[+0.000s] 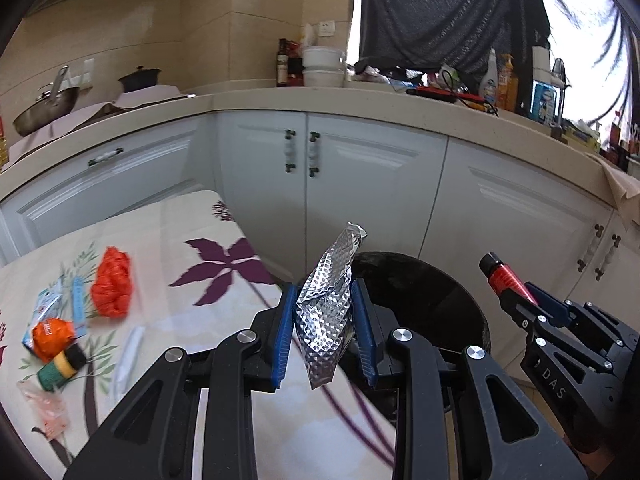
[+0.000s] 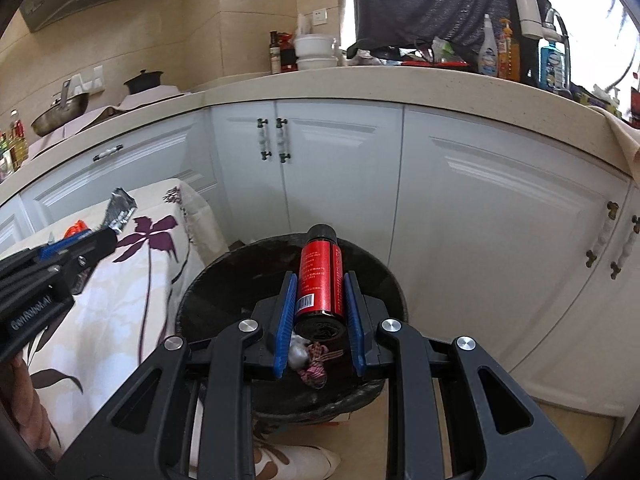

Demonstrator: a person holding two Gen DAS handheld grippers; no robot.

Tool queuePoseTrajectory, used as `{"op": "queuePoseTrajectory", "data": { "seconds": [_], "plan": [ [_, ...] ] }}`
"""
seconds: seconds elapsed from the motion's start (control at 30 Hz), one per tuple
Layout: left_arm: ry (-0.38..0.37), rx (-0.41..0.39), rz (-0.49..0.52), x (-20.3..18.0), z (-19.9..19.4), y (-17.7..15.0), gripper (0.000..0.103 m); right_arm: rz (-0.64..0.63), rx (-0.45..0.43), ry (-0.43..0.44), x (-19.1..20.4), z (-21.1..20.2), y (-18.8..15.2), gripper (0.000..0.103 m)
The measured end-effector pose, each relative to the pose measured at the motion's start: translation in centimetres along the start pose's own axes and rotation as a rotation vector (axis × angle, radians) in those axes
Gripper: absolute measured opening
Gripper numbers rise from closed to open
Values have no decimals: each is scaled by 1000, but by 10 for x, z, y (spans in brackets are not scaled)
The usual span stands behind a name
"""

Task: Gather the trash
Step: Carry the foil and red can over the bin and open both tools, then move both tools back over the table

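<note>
Over the black round trash bin (image 2: 288, 280) beside the flower-print tablecloth-covered table (image 1: 168, 240): both grippers loaded.

Right gripper (image 2: 320, 308) pinching a red cylindrical bottle with a black cap (image 2: 320, 276) between its blue pads, long axis running along the fingers, cap toward twelve o'clock. Directly below the bottle in the right wrist view, the bin's open mouth, so probably only a release needed.

Left gripper (image 1: 324, 332) clamped on a crumpled silver embossed foil wrapper (image 1: 328, 304), long axis upright and leaning toward one o'clock, tip well above the pads. Bin rim (image 1: 460, 292) at about two o'clock from those fingers; table edge under the wrapper's lower end, so likely a further shift toward three o'clock before letting go. Right hand judged the nearer to a drop.

Seen only from the left wrist: more trash left on the table at nine o'clock — a crumpled orange plastic bag (image 1: 112, 284), a small orange packet (image 1: 52, 336), a green-and-yellow roll (image 1: 60, 368), a white wrapper strip (image 1: 128, 356), a clear pinkish bag (image 1: 46, 412). Seen only from the right wrist: bin contents, a pale wad and a red-and-white checked scrap (image 2: 316, 364), and a hand (image 2: 28, 400) at eight o'clock.
</note>
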State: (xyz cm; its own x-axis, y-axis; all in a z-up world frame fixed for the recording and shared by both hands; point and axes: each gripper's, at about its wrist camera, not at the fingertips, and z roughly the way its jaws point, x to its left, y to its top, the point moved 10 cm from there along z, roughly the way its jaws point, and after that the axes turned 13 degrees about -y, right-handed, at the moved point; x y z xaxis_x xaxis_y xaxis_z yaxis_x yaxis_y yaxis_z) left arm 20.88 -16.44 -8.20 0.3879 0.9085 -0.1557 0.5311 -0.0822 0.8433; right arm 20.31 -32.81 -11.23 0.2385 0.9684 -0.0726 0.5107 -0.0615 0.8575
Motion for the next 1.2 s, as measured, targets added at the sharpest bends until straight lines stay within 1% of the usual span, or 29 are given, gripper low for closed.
{"op": "queuePoseTrajectory", "data": {
  "seconds": [0.27, 0.43, 0.5, 0.53, 0.57, 0.6, 0.7, 1.0, 1.2],
  "plan": [
    [0, 44, 19, -9, 31, -3, 29, 15, 23, 0, -5, 21, -4, 23],
    [-7, 86, -6, -10, 49, -6, 30, 22, 38, 1, -7, 35, -6, 24],
    [-11, 98, -22, -10, 53, -6, 32, 32, 46, -3, -7, 39, -8, 27],
    [-12, 102, -24, -10, 54, -7, 34, 39, 51, -8, -9, 41, -10, 35],
    [-9, 104, -24, -10, 54, -7, 41, 45, 53, -9, -10, 41, -10, 39],
    [-6, 105, -23, -11, 54, -7, 48, 48, 54, -10, -11, 42, -11, 40],
    [-1, 97, -21, -11, 52, -7, 55, 50, 55, -14, -12, 41, -11, 41],
    [4, 90, -34, -9, 48, -6, 57, 58, 49, -23, -15, 35, -7, 42],
    [16, 62, -33, -3, 33, -2, 57, 55, 44, -14, -8, 29, -3, 42]
  ]
}}
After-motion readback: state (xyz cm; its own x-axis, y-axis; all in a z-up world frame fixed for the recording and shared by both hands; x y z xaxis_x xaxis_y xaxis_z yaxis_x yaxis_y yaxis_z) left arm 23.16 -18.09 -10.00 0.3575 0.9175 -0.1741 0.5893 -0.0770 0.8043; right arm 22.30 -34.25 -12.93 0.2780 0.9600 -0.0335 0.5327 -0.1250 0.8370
